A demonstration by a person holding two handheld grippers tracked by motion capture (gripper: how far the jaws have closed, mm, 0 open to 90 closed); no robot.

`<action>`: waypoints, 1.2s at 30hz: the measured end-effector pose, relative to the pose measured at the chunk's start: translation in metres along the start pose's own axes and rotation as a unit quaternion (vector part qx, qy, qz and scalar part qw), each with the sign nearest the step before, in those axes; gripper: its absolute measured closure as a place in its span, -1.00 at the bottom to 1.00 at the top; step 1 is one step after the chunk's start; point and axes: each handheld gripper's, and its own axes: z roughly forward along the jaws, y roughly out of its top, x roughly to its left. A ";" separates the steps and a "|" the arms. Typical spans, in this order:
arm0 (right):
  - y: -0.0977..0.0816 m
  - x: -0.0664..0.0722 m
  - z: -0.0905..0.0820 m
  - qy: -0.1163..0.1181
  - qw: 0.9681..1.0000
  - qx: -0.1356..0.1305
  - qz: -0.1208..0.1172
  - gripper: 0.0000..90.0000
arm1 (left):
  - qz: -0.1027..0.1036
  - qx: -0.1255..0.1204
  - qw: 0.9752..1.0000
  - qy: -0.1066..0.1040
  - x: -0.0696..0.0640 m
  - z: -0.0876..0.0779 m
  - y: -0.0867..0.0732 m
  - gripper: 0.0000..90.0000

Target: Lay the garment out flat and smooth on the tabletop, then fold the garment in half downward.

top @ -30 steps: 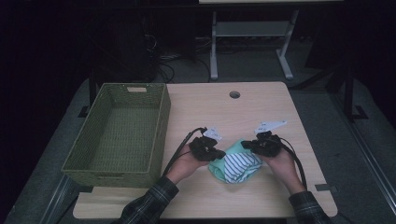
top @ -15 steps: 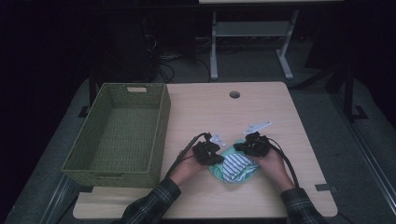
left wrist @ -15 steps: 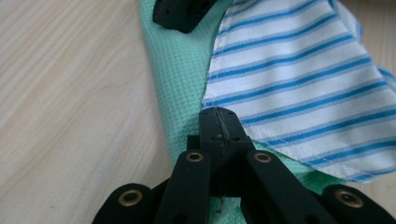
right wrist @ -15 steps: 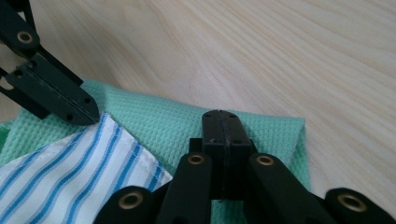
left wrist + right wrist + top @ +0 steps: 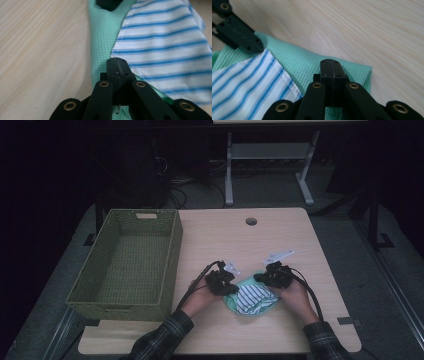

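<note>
A mint-green waffle cloth point(image 5: 231, 303) lies crumpled on the wooden table point(image 5: 235, 242) with a white, blue-striped cloth point(image 5: 254, 296) on top of it. My left gripper point(image 5: 231, 290) sits at the bundle's left edge. In the left gripper view its jaws are pressed together point(image 5: 117, 61) at the seam where the striped cloth point(image 5: 165, 42) meets the green cloth point(image 5: 102, 32). My right gripper point(image 5: 260, 278) is at the bundle's far right corner, its jaws shut point(image 5: 331, 62) over the green cloth point(image 5: 304, 60). No cloth shows between either pair of jaws.
A woven green basket point(image 5: 172, 252) stands on the table's left part, nothing inside. A round cable hole point(image 5: 251, 221) is near the far edge. Beyond the table is a dark floor with a grey stand point(image 5: 270, 155).
My right gripper has moved left, closer to the left gripper, over the cloth's far corner. The left gripper has barely moved.
</note>
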 end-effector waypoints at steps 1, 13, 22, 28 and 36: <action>-0.001 0.000 -0.001 -0.002 1.000 -0.002 -0.001 1.00 | 0.004 0.005 1.000 0.001 0.002 0.000 0.001 0.99; -0.015 0.002 -0.017 -0.005 1.000 0.013 0.003 1.00 | -0.005 -0.003 1.000 0.022 0.017 0.011 0.015 0.99; -0.021 0.009 -0.022 0.000 1.000 0.011 0.000 1.00 | 0.003 -0.006 0.999 0.032 0.023 0.018 0.025 0.99; -0.019 0.008 -0.028 -0.003 1.000 -0.006 -0.001 1.00 | -0.002 -0.021 0.999 0.024 0.023 0.006 0.025 0.90; -0.021 -0.009 -0.037 -0.026 0.999 -0.027 0.015 1.00 | -0.015 -0.037 0.999 0.017 0.019 -0.022 0.015 0.40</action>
